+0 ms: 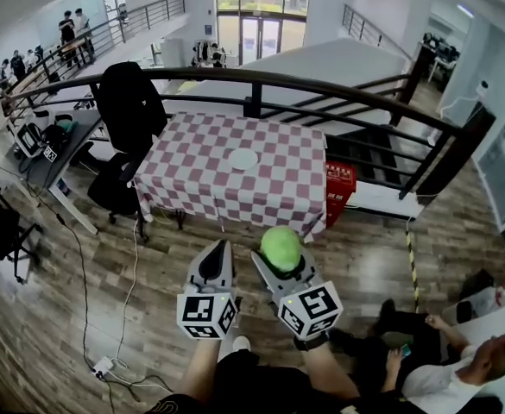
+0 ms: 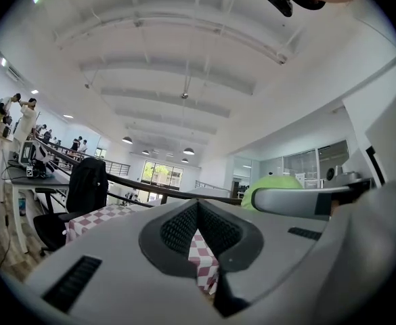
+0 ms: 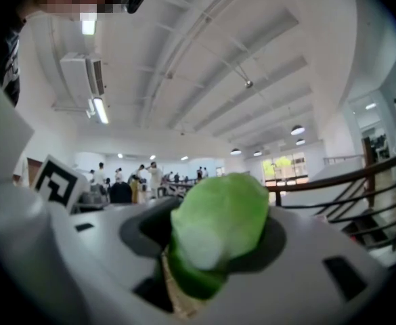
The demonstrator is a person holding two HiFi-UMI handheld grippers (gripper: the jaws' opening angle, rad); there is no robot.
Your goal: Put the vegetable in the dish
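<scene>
A round green vegetable (image 1: 280,247) sits between the jaws of my right gripper (image 1: 280,257), which is shut on it; in the right gripper view the vegetable (image 3: 219,225) fills the gap between the jaws. My left gripper (image 1: 219,248) hangs just left of it, shut and empty, its jaws meeting at the tip (image 2: 198,207). From the left gripper view the vegetable (image 2: 279,180) shows beside the right gripper. The white dish (image 1: 243,159) lies in the middle of a red-and-white checkered table (image 1: 202,175), well ahead of both grippers. Both grippers point up towards the ceiling.
A black office chair (image 1: 128,110) stands at the table's left corner, a desk with monitors (image 1: 41,145) further left. A dark railing (image 1: 321,89) runs behind the table, a red box (image 1: 339,182) to its right. A person (image 1: 459,365) sits at the lower right. Cables (image 1: 105,365) trail on the wooden floor.
</scene>
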